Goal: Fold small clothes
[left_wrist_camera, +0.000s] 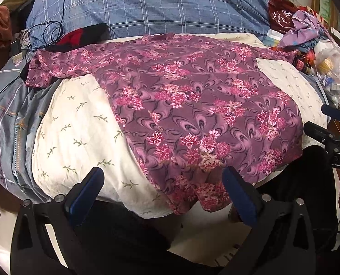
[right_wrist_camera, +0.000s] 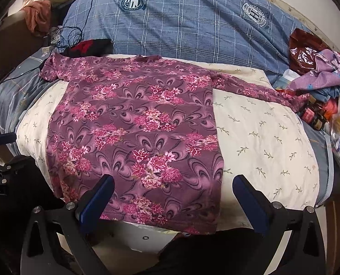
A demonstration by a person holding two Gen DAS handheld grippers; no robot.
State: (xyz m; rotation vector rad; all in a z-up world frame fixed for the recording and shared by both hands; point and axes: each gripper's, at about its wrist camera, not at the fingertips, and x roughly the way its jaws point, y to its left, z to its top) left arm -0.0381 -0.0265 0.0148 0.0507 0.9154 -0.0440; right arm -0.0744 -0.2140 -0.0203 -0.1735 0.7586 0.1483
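Observation:
A purple floral shirt lies spread flat on a cream sheet with small leaf prints, both sleeves stretched out to the sides. Its hem hangs over the near edge of the bed. My left gripper is open, hovering just before the hem's left part with nothing between its blue pads. The right gripper is open too, above the hem's right corner, holding nothing. Each gripper shows at the edge of the other's view: the right gripper, the left gripper.
A blue checked duvet is bunched behind the shirt. A pile of clothes and plastic bags crowds the right side. Black cables and a red-black item lie at the far left. A grey cover drapes left.

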